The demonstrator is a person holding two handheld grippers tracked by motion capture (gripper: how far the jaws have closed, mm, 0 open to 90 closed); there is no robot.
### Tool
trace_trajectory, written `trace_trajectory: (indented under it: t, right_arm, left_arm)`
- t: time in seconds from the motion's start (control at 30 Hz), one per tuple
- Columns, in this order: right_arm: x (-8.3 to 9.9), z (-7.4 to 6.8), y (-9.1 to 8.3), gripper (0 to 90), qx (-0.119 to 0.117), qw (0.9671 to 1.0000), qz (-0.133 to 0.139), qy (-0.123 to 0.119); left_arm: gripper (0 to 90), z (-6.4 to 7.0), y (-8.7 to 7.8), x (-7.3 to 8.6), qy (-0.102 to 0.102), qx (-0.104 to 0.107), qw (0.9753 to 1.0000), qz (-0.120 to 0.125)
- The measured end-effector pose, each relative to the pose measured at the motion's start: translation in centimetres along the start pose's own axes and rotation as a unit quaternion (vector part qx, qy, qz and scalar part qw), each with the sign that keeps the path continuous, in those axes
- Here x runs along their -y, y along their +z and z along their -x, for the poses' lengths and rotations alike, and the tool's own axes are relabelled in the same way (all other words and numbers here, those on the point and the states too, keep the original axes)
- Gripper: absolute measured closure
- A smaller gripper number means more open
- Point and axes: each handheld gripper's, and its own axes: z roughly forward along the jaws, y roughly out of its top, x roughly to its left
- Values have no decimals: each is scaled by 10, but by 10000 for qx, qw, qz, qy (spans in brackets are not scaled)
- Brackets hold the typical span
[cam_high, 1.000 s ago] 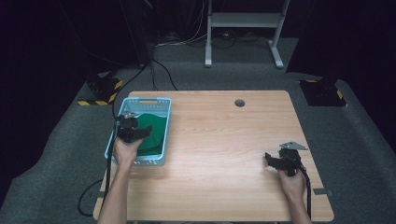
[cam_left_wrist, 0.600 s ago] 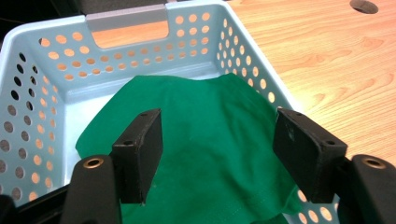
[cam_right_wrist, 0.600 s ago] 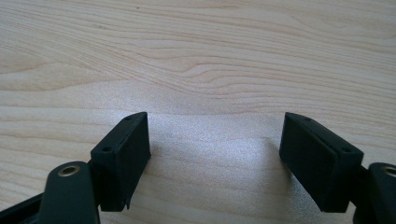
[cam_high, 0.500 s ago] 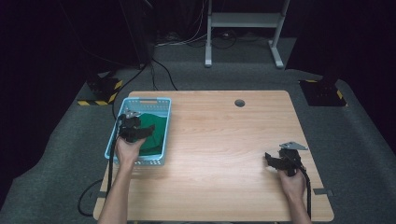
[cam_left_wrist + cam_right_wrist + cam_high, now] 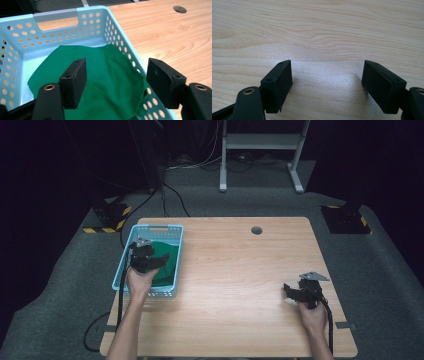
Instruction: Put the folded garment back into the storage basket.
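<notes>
A green cloth [image 5: 105, 82] lies crumpled in a light blue perforated basket [image 5: 55, 15] at the table's left side; the high view shows the cloth [image 5: 167, 270] and the basket [image 5: 157, 228] too. My left gripper [image 5: 156, 261] hovers over the basket, jaws wide apart above the cloth [image 5: 116, 82], holding nothing. My right gripper [image 5: 292, 291] rests low near the table's right front, open over bare wood [image 5: 327, 82].
The wooden table [image 5: 240, 270] has a round cable hole [image 5: 256, 230] near its back edge, also seen from the left gripper [image 5: 179, 9]. Grey carpet surrounds the table, with cables and a white desk frame [image 5: 260, 142] behind.
</notes>
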Motion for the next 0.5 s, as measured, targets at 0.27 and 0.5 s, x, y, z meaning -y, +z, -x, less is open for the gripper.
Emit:
trace_trajectory:
  t: [0.27, 0.5]
  right_arm:
    - [0, 0, 0, 243, 0, 10000, -1, 5]
    - [0, 0, 0, 244, 0, 10000, -1, 6]
  left_arm:
    - [330, 10, -4, -4, 51, 54, 9999, 120]
    - [330, 14, -4, -6, 33, 107, 9998, 170]
